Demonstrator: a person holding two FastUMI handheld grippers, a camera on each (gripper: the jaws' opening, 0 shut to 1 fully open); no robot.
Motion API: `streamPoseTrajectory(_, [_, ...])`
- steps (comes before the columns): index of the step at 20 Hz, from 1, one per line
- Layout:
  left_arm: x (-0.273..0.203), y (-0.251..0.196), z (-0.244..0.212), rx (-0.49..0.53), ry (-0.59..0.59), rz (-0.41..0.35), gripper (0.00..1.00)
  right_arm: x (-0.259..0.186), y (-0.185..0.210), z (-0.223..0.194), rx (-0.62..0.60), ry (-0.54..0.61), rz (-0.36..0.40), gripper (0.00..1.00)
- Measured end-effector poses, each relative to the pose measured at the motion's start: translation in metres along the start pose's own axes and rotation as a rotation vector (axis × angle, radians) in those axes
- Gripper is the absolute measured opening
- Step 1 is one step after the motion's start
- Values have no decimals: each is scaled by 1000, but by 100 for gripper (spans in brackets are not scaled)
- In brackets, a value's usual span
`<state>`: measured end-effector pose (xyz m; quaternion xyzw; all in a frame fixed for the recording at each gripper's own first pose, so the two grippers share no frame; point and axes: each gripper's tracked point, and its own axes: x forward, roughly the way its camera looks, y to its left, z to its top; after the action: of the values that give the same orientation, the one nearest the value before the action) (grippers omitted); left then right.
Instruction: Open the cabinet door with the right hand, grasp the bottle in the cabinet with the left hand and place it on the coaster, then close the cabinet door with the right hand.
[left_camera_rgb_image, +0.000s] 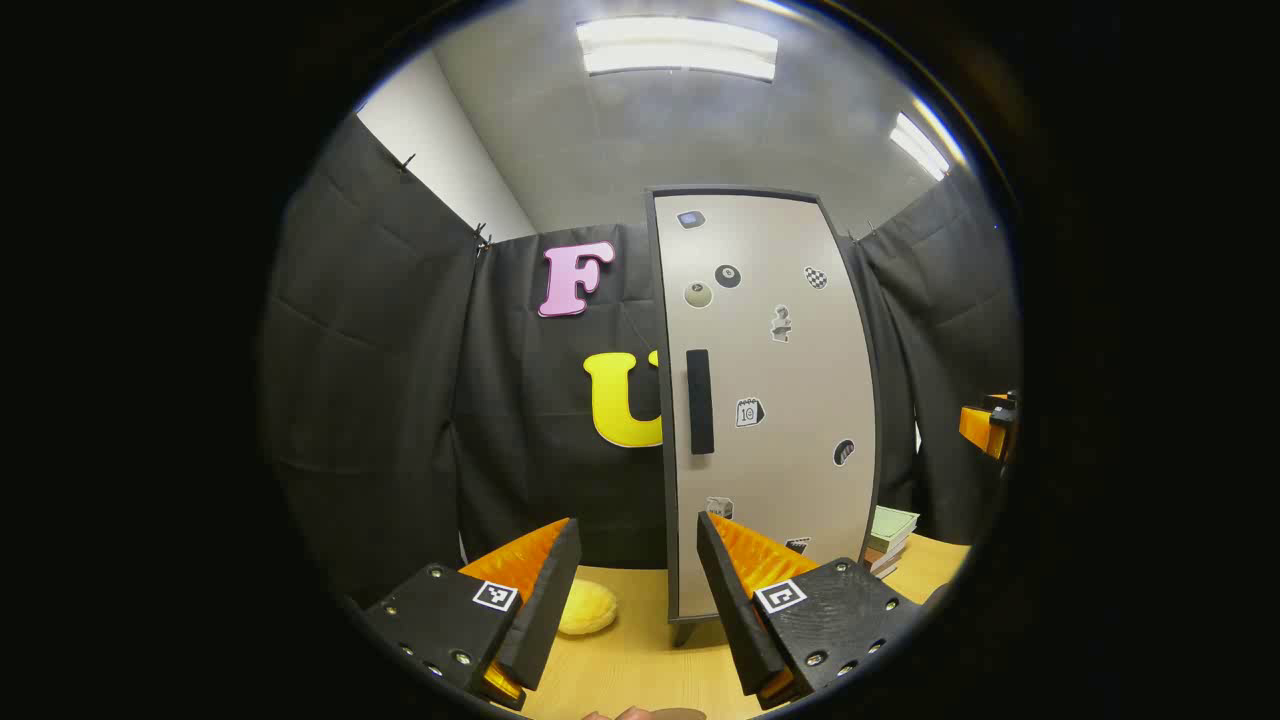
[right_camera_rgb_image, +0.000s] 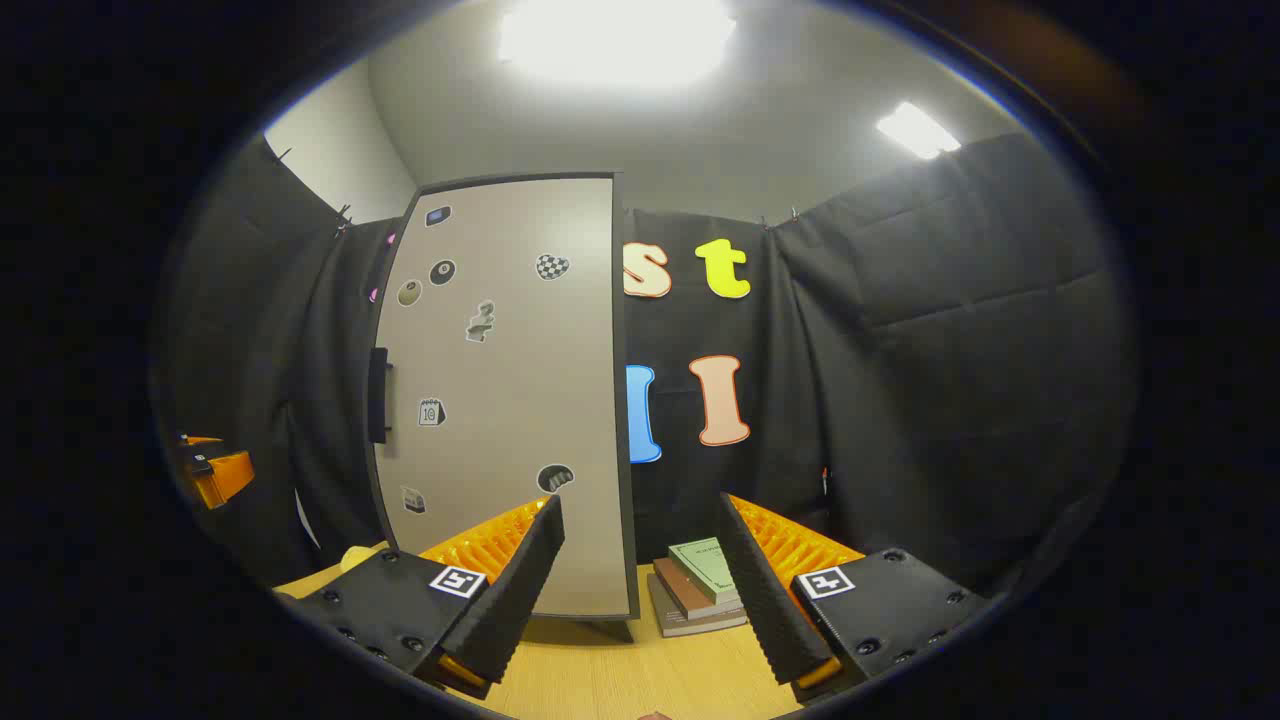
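The tall beige cabinet with a dark grey frame (left_camera_rgb_image: 770, 400) stands upright on short legs at the far edge of the light wooden table (left_camera_rgb_image: 640, 660). Its flat beige cabinet door (right_camera_rgb_image: 500, 400) is closed flush and dotted with small stickers. A black vertical bar handle (left_camera_rgb_image: 699, 401) sits at mid-height near the door's left edge, as seen in the left gripper view.

Recording booth: black cloth walls (left_camera_rgb_image: 380, 400), ceiling strip lights (left_camera_rgb_image: 678, 47), wooden table (right_camera_rgb_image: 620, 680).
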<state>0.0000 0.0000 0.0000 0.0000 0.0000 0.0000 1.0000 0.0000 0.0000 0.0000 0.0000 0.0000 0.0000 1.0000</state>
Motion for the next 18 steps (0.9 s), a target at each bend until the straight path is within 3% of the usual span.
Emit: streamPoseTrajectory(18, [-4, 8, -2, 18, 5, 44, 68, 12, 5, -5, -14, 21, 45, 97])
